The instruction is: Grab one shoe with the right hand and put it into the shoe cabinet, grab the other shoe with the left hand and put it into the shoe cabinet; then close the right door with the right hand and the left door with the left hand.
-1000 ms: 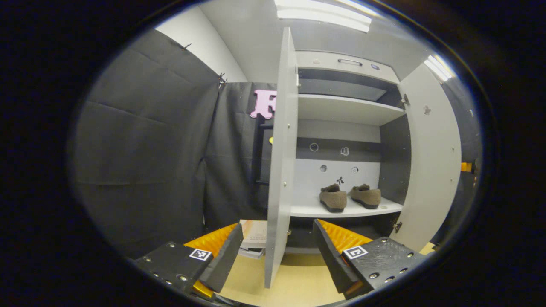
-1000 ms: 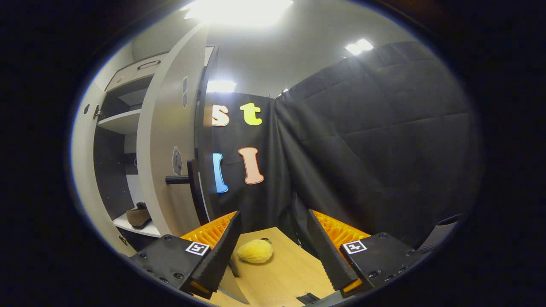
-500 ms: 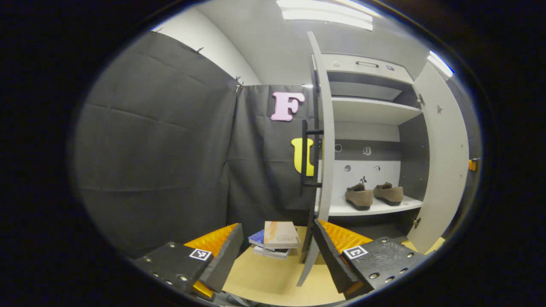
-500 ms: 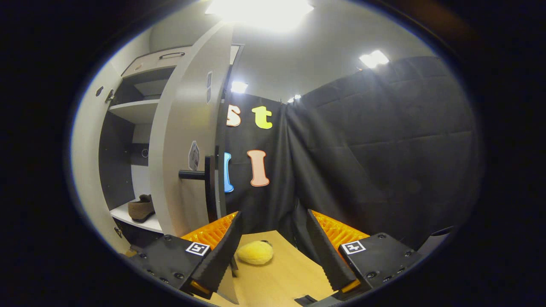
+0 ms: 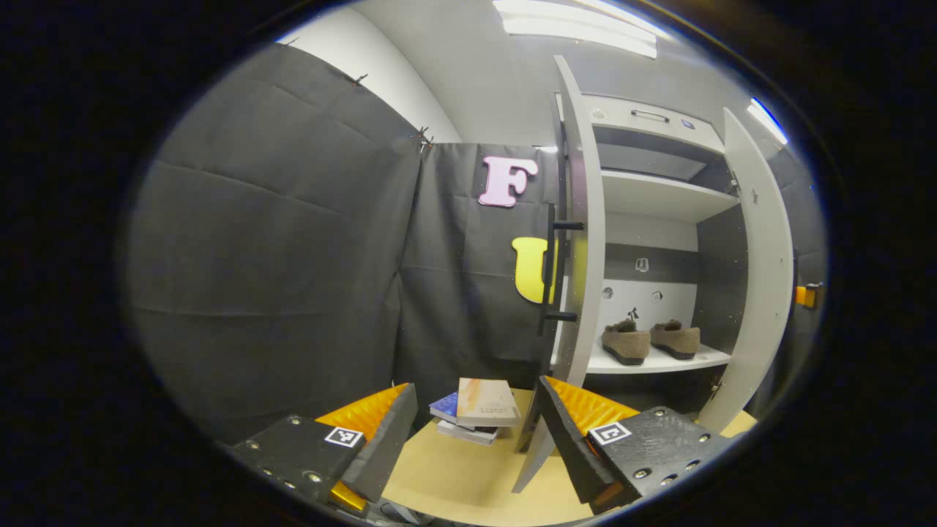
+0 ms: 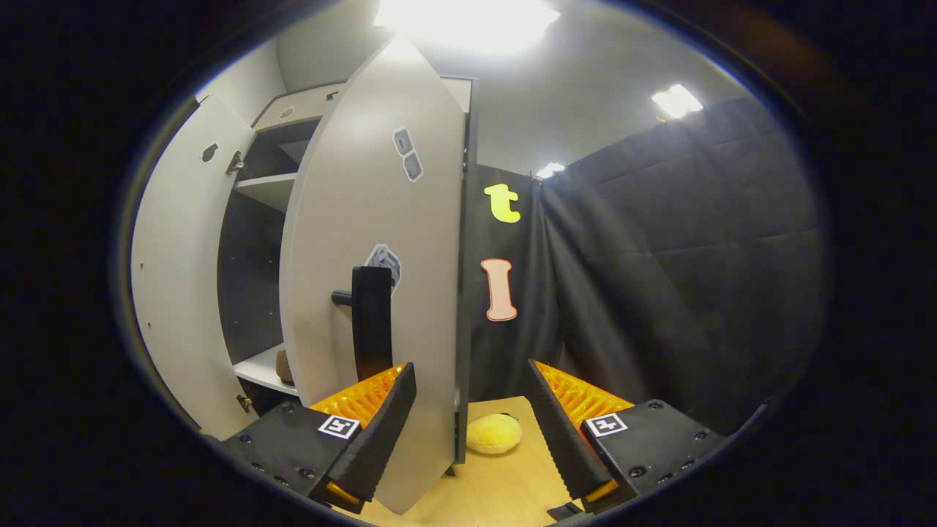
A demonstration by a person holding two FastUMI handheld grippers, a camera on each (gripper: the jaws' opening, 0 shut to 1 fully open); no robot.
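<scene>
Both brown fuzzy shoes (image 5: 650, 342) sit side by side on the lower shelf (image 5: 662, 361) of the grey shoe cabinet (image 5: 659, 205), around 3 o'clock in the left gripper view. The left door (image 5: 585, 241) and right door (image 6: 381, 241), each with a black handle, are half shut.

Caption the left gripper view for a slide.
Open left gripper facing the half-open cabinet, both shoes on its shelf.

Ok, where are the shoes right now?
In the left gripper view the two shoes sit side by side on the cabinet's lower shelf, right of centre, between the two half-open doors.
</scene>
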